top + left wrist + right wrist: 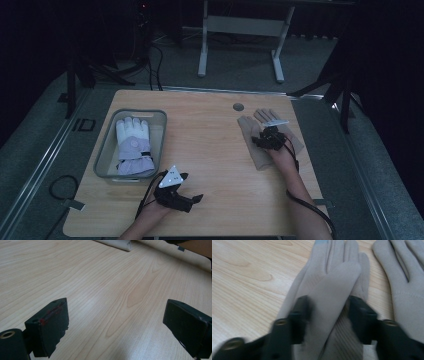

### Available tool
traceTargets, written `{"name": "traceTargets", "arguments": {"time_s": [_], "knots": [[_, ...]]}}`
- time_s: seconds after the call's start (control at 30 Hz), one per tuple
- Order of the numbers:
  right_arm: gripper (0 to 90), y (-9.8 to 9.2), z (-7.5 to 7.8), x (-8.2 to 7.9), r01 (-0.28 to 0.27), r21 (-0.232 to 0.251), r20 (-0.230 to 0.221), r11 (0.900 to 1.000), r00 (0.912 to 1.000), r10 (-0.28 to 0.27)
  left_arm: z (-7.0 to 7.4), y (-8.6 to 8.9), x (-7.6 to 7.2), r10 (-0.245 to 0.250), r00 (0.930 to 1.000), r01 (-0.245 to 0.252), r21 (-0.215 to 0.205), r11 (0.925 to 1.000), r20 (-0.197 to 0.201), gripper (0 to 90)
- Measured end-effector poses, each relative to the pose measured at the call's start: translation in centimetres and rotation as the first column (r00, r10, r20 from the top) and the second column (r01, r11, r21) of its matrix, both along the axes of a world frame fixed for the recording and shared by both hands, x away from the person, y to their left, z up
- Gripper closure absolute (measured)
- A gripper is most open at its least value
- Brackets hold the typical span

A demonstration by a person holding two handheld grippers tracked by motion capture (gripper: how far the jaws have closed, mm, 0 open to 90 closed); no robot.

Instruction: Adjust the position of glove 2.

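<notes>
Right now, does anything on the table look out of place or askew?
Nothing spilled or damaged. One oddity: the nearer beige glove looks folded over itself between the right gripper jaws, not flat like the other beige glove beside it. The white glove lies tidily in the grey bin.

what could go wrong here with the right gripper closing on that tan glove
The right hand-held gripper straddles only a fold of the nearer tan glove, so thin fabric might slip out when lifted. The second tan glove lies right beside it and could get dragged along on the way to the grey bin.
</notes>
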State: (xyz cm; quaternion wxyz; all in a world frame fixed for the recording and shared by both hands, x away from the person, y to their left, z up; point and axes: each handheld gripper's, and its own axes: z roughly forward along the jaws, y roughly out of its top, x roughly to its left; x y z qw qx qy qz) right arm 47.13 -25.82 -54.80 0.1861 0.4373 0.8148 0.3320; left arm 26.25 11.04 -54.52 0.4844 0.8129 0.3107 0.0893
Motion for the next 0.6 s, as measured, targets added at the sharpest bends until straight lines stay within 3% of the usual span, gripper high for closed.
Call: {"name": "traceTargets", "arguments": {"time_s": [0.03, 0.13, 0.27, 0.37, 0.6], "knots": [[71.0, 0.0, 0.0, -0.1, 0.005, 0.002, -0.001, 1.000, 1.0000, -0.005, 0.0, 0.0, 0.0, 0.000, 1.0000, 0.000, 0.002, 1.0000, 0.000, 6.6], [76.7, 0.4, 0.1, -0.5, 0.024, 0.005, -0.001, 1.000, 0.9997, -0.024, 0.0, -0.1, 0.0, -0.001, 1.0000, 0.001, 0.004, 1.0000, 0.002, 6.6], [78.7, 0.8, 0.4, -1.1, 0.072, 0.035, -0.014, 0.997, 0.9974, -0.071, 0.0, -0.1, 0.0, 0.003, 1.0000, -0.003, 0.003, 1.0000, 0.003, 6.7], [79.0, 1.3, 1.0, -1.9, 0.100, 0.102, -0.033, 0.990, 0.9947, -0.097, 0.0, -0.1, 0.0, 0.004, 1.0000, -0.004, 0.003, 1.0000, 0.004, 6.6], [78.9, 4.3, 3.3, -4.4, 0.116, 0.157, -0.006, 0.981, 0.9932, -0.116, 0.2, -0.2, -0.1, 0.008, 0.9999, -0.008, 0.001, 1.0000, 0.013, 6.6]]}}
